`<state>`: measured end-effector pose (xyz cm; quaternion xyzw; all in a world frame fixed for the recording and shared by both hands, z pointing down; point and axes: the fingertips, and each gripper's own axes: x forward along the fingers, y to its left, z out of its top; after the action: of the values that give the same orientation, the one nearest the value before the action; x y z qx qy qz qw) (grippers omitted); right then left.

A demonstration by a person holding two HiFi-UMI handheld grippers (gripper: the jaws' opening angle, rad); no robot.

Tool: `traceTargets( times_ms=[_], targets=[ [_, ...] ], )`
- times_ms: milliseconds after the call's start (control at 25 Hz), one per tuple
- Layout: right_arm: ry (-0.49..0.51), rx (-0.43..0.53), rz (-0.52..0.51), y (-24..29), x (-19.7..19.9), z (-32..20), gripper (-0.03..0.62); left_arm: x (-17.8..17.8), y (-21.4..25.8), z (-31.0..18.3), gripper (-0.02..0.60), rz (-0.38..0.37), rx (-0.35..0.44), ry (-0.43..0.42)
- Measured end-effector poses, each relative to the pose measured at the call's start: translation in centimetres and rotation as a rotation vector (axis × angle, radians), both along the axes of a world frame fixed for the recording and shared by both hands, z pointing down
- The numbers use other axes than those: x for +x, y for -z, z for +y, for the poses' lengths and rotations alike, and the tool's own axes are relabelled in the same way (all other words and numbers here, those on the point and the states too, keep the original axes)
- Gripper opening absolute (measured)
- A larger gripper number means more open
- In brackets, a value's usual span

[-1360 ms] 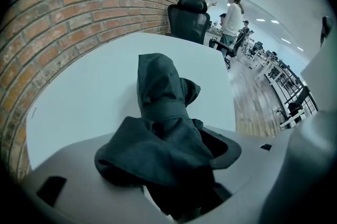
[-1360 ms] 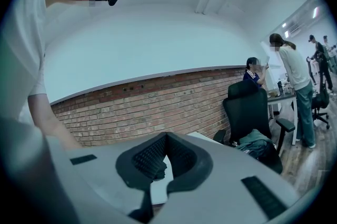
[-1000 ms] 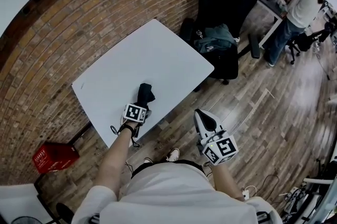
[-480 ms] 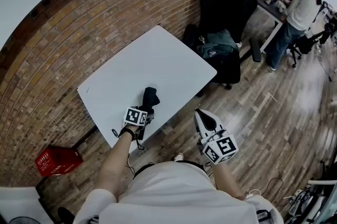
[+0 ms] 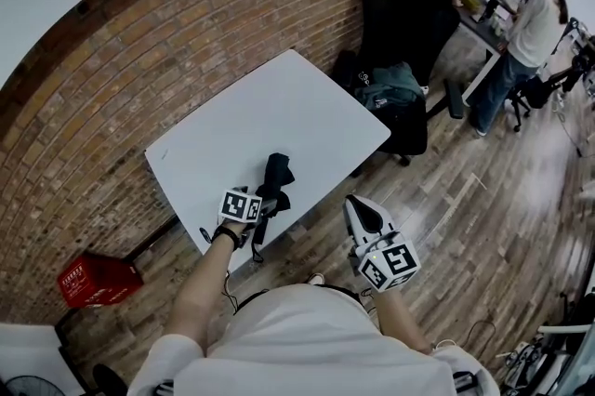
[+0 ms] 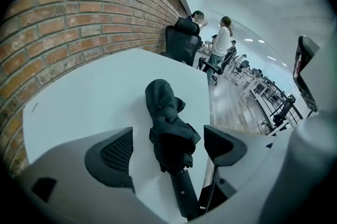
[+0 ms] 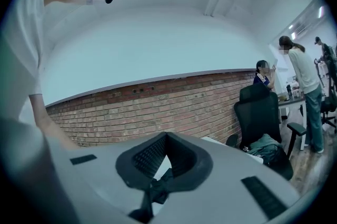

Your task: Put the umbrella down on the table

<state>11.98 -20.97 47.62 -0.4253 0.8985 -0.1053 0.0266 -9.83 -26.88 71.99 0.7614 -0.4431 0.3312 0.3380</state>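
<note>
A folded black umbrella [image 5: 276, 176] lies on the white table [image 5: 279, 106] near its front edge. In the left gripper view the umbrella [image 6: 166, 118] rests on the table [image 6: 89, 102] between the two jaws, handle end toward the camera. My left gripper [image 5: 260, 202] [image 6: 168, 149] is open; its pads stand clear of the fabric on both sides. My right gripper [image 5: 355, 206] hangs over the wooden floor to the right of the table, shut [image 7: 166, 140] with nothing in it. Below its jaws in the right gripper view a bit of the umbrella [image 7: 158, 189] shows.
A brick wall [image 5: 186, 22] runs behind the table. A black office chair with a green jacket [image 5: 395, 92] stands off the table's right corner. A red crate [image 5: 96, 278] sits on the floor at the left. Two people [image 5: 530, 22] stand at a desk far right.
The head view has shifted a little. More of the umbrella now shows beyond the left gripper, which stays at its handle end. The right gripper has hardly moved.
</note>
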Motion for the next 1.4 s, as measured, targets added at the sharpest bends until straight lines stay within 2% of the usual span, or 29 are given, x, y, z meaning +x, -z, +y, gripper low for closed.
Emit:
traceTargets(
  times_ms=[120,280,440,640,680,880,1040,1160,1240,1400],
  targets=[
    [0.009,0.008,0.008,0.4,-1.3,0.6,0.018,-0.8,0.8,0.4,0.417,0.056,0.007,0.023],
    [0.006,0.008,0.016,1.0,-2.7,1.5,0.018,-2.1,2.6,0.8,0.417,0.167,0.031,0.094],
    [-0.001,0.022,0.025,1.8,-3.5,2.1,0.018,-2.6,6.1,0.6,0.416,0.307,0.131,0.131],
    [-0.011,0.036,0.036,2.3,-3.9,2.7,0.018,-2.4,10.5,1.4,0.402,0.420,0.276,0.142],
    [-0.013,0.036,0.040,2.3,-4.0,2.8,0.018,-2.5,11.1,1.7,0.377,0.432,0.302,0.154],
    [0.009,0.044,0.054,2.8,-5.5,3.4,0.018,-4.1,13.5,3.0,0.119,0.457,0.418,0.193],
    [0.026,0.045,0.072,2.8,-6.5,4.0,0.018,-5.7,15.8,3.5,0.058,0.520,0.482,0.229],
    [0.042,0.045,0.082,2.9,-7.3,4.1,0.018,-6.5,18.4,4.1,0.038,0.561,0.546,0.230],
    [0.053,0.052,0.083,3.1,-7.8,3.9,0.018,-6.8,20.4,4.1,0.032,0.549,0.591,0.225],
    [0.079,0.079,0.078,4.1,-9.4,3.3,0.018,-8.1,24.7,4.8,0.026,0.453,0.696,0.215]
  ],
)
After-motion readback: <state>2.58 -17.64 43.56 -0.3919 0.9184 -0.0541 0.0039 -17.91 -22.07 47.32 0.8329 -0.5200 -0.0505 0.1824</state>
